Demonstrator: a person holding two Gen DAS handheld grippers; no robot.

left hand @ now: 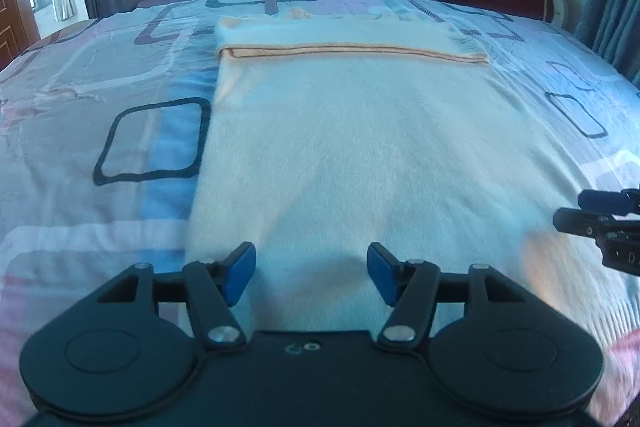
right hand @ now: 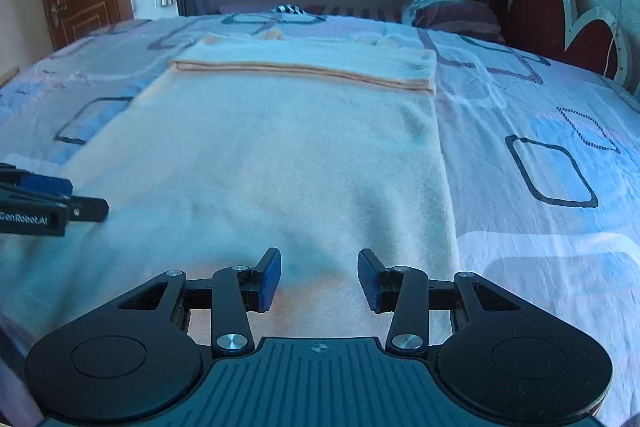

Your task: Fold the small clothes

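1. Spread flat along the middle of the bed with its pastel sheet printed in rounded dark squares (left hand: 120, 75): a pale cream fuzzy knitted cloth with a peach trim (left hand: 352, 147); far end already turned back on itself in a neat band, peach edge uppermost, probably the first fold of the job.
2. Poised low over the near end of the cloth, towards its left side: left tongs (left hand: 311, 273), blue pads wide apart, holding nothing.
3. Matching it towards the right side: right tongs (right hand: 319, 279), likewise spread wide and empty; both sets level and side by side, seemingly lined up to pinch the near hem at two points and carry it forward evenly.
4. Hem itself hidden beneath the black tong bodies; contact with the cloth impossible to tell.
5. Well beyond the cloth, by the scalloped red and white headboard (right hand: 556, 23): striped pillows (right hand: 452, 9) topped by a dark patterned bundle; a small black-and-white striped item (right hand: 289, 9) at the far edge of the bed.
6. Nothing lying on the cloth in the path of a fold; loose fringe at the far right corner perhaps liable to stray.
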